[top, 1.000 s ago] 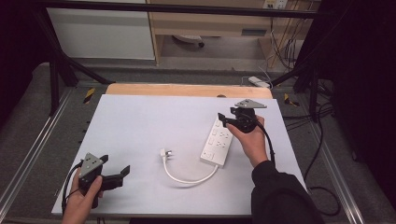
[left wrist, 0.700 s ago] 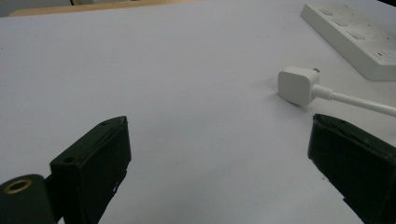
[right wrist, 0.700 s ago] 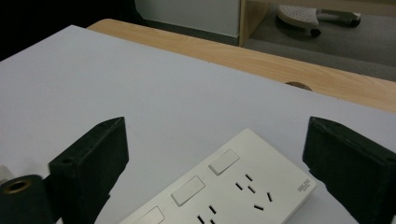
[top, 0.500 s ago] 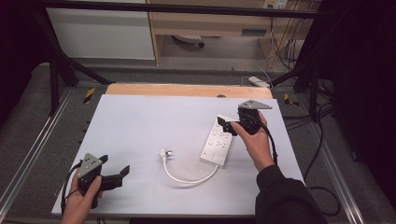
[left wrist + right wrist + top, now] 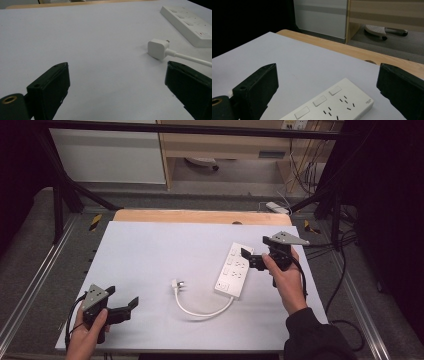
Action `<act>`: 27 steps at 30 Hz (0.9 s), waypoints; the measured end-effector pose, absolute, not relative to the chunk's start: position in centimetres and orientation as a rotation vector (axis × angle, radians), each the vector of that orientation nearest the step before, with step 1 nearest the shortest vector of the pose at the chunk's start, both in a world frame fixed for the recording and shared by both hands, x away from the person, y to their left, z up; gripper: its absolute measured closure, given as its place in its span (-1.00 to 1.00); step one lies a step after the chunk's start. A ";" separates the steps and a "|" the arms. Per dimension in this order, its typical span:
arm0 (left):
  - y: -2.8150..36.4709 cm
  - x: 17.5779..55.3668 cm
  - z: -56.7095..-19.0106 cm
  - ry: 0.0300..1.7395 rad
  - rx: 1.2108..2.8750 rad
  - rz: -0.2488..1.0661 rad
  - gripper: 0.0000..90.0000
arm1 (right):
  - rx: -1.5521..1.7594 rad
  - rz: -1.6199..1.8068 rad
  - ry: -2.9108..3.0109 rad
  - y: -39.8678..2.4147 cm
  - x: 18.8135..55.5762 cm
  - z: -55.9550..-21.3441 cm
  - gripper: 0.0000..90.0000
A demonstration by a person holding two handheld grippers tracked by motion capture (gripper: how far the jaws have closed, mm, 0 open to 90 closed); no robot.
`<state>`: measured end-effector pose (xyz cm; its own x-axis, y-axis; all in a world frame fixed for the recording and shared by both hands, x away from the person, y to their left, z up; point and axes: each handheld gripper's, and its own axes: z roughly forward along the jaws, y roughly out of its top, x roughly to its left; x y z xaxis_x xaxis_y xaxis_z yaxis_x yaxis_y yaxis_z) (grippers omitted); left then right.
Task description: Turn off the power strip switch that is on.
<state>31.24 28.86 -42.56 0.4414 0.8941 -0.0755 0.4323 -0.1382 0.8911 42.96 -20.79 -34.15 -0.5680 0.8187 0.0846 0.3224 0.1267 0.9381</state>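
A white power strip (image 5: 234,270) lies on the white table top, right of the middle. Its cord (image 5: 200,311) curls forward and left to a white plug (image 5: 175,284) lying flat. My right gripper (image 5: 249,258) is open, held just right of the strip's far end, and the strip (image 5: 332,105) lies low between its jaws in the right gripper view. My left gripper (image 5: 126,306) is open near the front left corner, with nothing between its jaws. Ahead of it to the right lie the plug (image 5: 158,48) and the strip (image 5: 190,23).
The white sheet (image 5: 150,255) covers a wooden table whose bare far edge (image 5: 190,216) has a round hole. Metal frame bars (image 5: 60,195) stand at the far corners. Cables (image 5: 310,165) and another power strip (image 5: 277,208) lie on the floor behind.
My right gripper has drifted slightly right and toward the near side, staying beside the strip's far end. The left gripper has stayed in place.
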 end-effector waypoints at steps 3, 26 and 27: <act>28.9 31.2 -42.6 1.145 1.754 0.617 -0.87 | 1.085 1.442 1.946 -21.5 42.2 -34.1 -0.90; 28.7 30.9 -42.5 1.145 1.745 0.626 -0.87 | 1.156 1.452 1.771 -27.7 36.7 -36.9 -0.88; 28.7 30.9 -42.5 1.145 1.747 0.626 -0.87 | 1.164 1.450 1.769 -27.9 36.6 -37.2 -0.88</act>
<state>30.92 28.73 -42.52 0.4371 0.8967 -0.0692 0.4260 -0.1387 0.8940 36.56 -27.95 -37.18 -0.4608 0.8822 0.0964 0.2673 0.0344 0.9630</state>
